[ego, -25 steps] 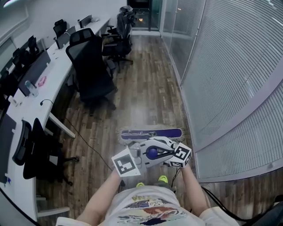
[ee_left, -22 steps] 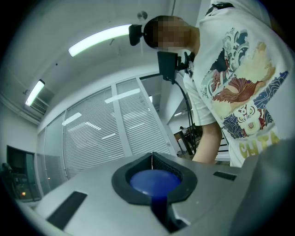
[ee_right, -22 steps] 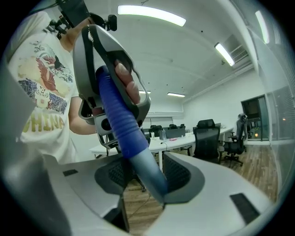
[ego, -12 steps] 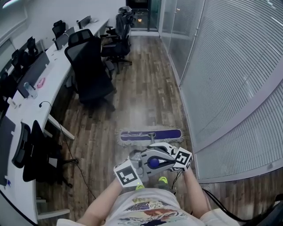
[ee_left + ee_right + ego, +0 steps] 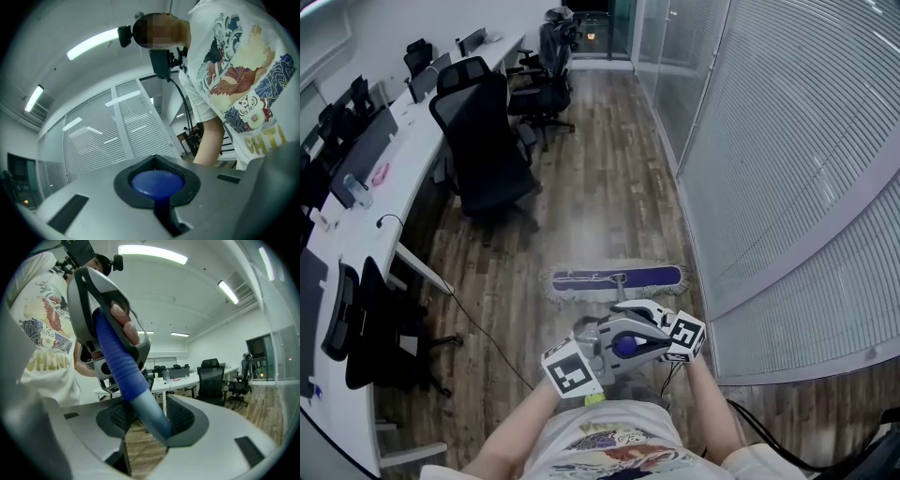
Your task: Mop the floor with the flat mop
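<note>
Head view: left gripper (image 5: 623,349), right gripper (image 5: 626,311) clamp blue-grey mop handle (image 5: 119,357); purple flat mop head (image 5: 619,278) on wooden floor (image 5: 609,187) just ahead.

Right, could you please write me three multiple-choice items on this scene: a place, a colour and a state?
1. Where is the mop head? A. in a bucket B. on the floor by the blinds C. on a shelf
2. What colour is the handle at its top? A. blue B. red C. green
3. How is the right gripper? A. open, empty B. shut on a cloth C. shut on the handle
Key: 1 B, it lies on the wood beside the blinds; 2 A, blue shows in both gripper views; 3 C, it clamps the handle.
</note>
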### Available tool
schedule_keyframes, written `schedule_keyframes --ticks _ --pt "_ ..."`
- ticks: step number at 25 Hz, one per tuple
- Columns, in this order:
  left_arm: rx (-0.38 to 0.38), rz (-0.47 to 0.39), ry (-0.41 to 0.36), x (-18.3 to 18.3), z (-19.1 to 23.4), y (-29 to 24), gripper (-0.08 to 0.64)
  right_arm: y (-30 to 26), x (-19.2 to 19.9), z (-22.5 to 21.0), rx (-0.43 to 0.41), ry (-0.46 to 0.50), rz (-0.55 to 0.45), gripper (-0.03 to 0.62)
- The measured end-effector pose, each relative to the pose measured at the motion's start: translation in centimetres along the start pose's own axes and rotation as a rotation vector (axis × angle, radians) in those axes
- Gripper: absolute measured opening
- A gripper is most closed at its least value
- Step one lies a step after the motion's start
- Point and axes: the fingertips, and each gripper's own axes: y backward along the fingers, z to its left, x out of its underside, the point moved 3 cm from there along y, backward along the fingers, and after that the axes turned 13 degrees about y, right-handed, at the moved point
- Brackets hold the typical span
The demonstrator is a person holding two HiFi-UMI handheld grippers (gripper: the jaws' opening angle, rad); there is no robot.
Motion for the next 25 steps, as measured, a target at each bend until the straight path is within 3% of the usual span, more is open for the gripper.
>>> schedule_keyframes --ticks 10,17,25 --pt "-0.051 -0.013 -0.003 0.9 6.1 -0.3 0.011 -0.4 0.8 -5.9 -0.014 0.006 -0.037 0.193" --pt "-0.067 -0.010 0.007 1.7 13.6 -2.7 0.011 0.4 0.6 -13.4 -0.031 0.010 -0.062 0.193" --pt "-0.070 0.019 0.067 3.7 22.5 -5.5 0.009 1.6 0.3 -21.9 -0.049 0.011 -0.100 0.192"
